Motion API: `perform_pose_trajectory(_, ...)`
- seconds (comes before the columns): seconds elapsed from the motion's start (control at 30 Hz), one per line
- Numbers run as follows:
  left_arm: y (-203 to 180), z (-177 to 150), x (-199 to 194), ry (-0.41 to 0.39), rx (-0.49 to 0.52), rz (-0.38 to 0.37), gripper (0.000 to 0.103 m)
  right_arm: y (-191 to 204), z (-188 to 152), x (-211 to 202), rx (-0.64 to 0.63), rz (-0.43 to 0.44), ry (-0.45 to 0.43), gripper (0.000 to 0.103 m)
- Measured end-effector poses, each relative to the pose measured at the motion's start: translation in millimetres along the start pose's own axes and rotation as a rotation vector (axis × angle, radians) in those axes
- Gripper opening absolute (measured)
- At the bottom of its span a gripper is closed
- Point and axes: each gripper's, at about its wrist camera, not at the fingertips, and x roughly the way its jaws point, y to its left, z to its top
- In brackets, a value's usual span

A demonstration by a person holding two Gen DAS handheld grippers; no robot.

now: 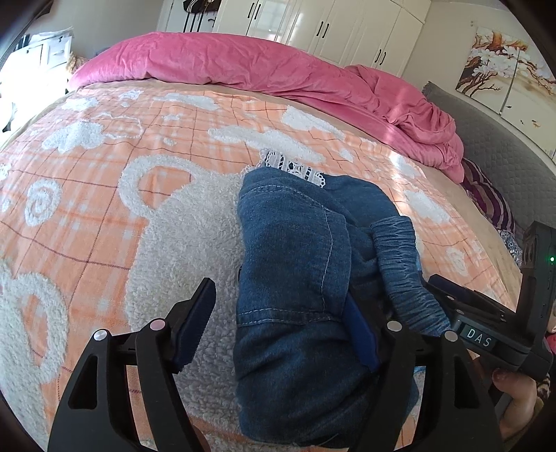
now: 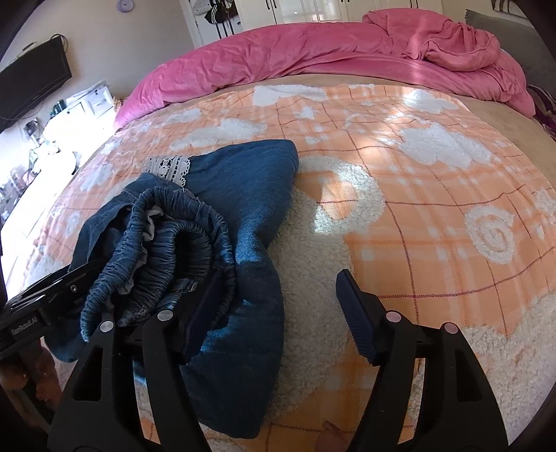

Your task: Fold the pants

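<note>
The blue denim pants (image 1: 295,260) lie in a folded bundle on the bed, with white lace trim (image 1: 295,167) at the far end and the gathered elastic waistband (image 1: 403,271) on the right. My left gripper (image 1: 278,330) is open around the near part of the bundle. Its left pad stands clear over the fleece, and its right pad is tucked against the denim. In the right wrist view the pants (image 2: 243,194) sit left of centre, waistband (image 2: 166,243) bunched on top. My right gripper (image 2: 279,316) is open, its left finger against the denim and its right finger over bare blanket.
An orange plaid blanket (image 1: 104,174) with white fleece shapes covers the bed. A crumpled pink duvet (image 1: 243,66) lies along the far edge, with a striped pillow (image 1: 486,198) at the right. White wardrobes (image 1: 347,27) stand behind. A person's thumb (image 1: 514,389) shows at the right.
</note>
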Motion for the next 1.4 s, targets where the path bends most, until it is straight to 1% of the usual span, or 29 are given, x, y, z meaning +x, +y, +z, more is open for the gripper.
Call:
perform_pose_trajectory(0.03, 0.6, -0.2, -1.6, 0.000, -0.001, 0.003, 0.076, -0.7, -0.7, -1.6, 0.001, -0.003, -0.003, 0.062)
perform_pose_trajectory(0.07, 1.3, -0.6, -3.6, -0.003, -0.004, 0.005, 0.077, -1.3, -1.1, -2.9, 0.002, -0.005, -0.006, 0.062)
perform_pose_trajectory(0.33, -1.0, -2.4, -21.4, -0.027, 0.009, 0.006, 0.080, -2.7, -3.5, -17.7, -0.007, -0.033, -0.044, 0.066)
perform_pose_trajectory(0.53, -6.0, -1.2, -40.5, -0.066, 0.018, -0.001, 0.083, 0.3, -3.1, -31.6, -0.020, -0.038, -0.084, 0.069)
perform_pose_trajectory(0.7, -8.3, -4.8, -54.4, -0.093, 0.038, 0.016, 0.084, 0.9, -5.3, -44.5, -0.021, -0.035, -0.115, 0.072)
perform_pose_trajectory(0.77, -7.8, -8.7, -60.0, -0.095, 0.038, 0.018, 0.089, 0.7, -7.8, -52.6, -0.018, -0.026, -0.135, 0.074)
perform_pose_trajectory(1.0, -13.7, -19.8, -79.1, -0.117, 0.065, 0.027, 0.094, 4.4, -16.2, -84.4, -0.032, -0.007, -0.211, 0.082)
perform_pose_trajectory(1.3, -15.6, -30.6, -107.1, -0.154, 0.066, 0.037, 0.098, 16.1, -26.3, -123.9, -0.080, -0.006, -0.314, 0.091)
perform_pose_trajectory(1.4, -15.5, -31.3, -118.6, -0.177, 0.066, 0.044, 0.098, 20.3, -28.5, -133.8, -0.093, -0.011, -0.341, 0.092)
